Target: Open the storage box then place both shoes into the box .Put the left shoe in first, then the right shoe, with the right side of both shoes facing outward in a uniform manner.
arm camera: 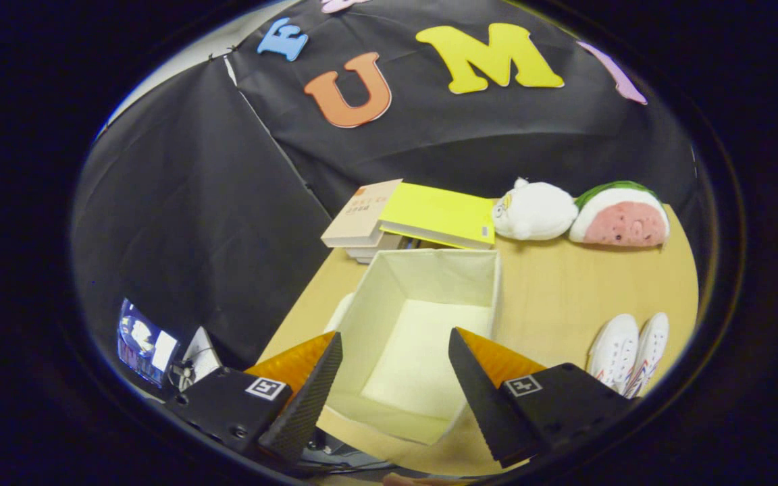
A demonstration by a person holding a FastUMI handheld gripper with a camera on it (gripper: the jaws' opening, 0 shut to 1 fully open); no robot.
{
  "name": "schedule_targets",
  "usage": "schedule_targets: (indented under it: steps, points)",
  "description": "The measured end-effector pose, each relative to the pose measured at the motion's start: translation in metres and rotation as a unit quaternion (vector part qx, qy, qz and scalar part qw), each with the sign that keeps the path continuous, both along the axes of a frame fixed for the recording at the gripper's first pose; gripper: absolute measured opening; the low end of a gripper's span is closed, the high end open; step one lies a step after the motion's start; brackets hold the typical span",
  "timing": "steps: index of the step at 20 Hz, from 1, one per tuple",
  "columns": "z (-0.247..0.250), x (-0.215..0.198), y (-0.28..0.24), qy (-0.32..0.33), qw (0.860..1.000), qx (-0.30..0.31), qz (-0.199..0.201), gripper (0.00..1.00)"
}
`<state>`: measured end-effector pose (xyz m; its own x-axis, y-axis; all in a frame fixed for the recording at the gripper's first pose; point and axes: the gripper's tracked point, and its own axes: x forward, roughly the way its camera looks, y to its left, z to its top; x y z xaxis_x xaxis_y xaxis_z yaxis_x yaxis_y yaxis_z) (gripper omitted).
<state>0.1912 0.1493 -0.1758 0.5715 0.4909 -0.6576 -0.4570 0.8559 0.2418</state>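
Item: open box, shoes waiting, jaws empty.

We logged the gripper (396, 368) hovering above the box (429, 270), its jaws spread wide, holding nothing and touching nothing; the box's empty interior showed between them. The box stood open on the bench (564, 304), no lid in sight. The shoes (629, 351), a white pair, lay side by side on the bench, well apart from the box and beyond the right finger. Books (409, 216) were stacked just behind the box, with two plush toys (578, 212) further along. We judged the opening done and the left shoe next: which of the pair is the left we could not tell from here. We advised swinging over to the pair, keeping the jaws wide, gripping one shoe across its sides and lowering it in with its right side facing outward.
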Motion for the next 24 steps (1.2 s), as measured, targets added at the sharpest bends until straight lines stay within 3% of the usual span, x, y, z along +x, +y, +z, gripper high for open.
schedule_targets:
  steps: [5, 14, 21, 24]
  points:
    - [-0.036, 0.007, -0.099, 0.033, 0.99, -0.117, -0.073, 1.0]
    - [-0.076, 0.019, -0.219, 0.085, 0.98, -0.121, -0.132, 1.0]
    - [-0.124, 0.026, -0.29, 0.169, 0.962, -0.16, -0.139, 1.0]
    - [-0.134, 0.041, -0.308, 0.177, 0.957, -0.184, -0.134, 0.99]
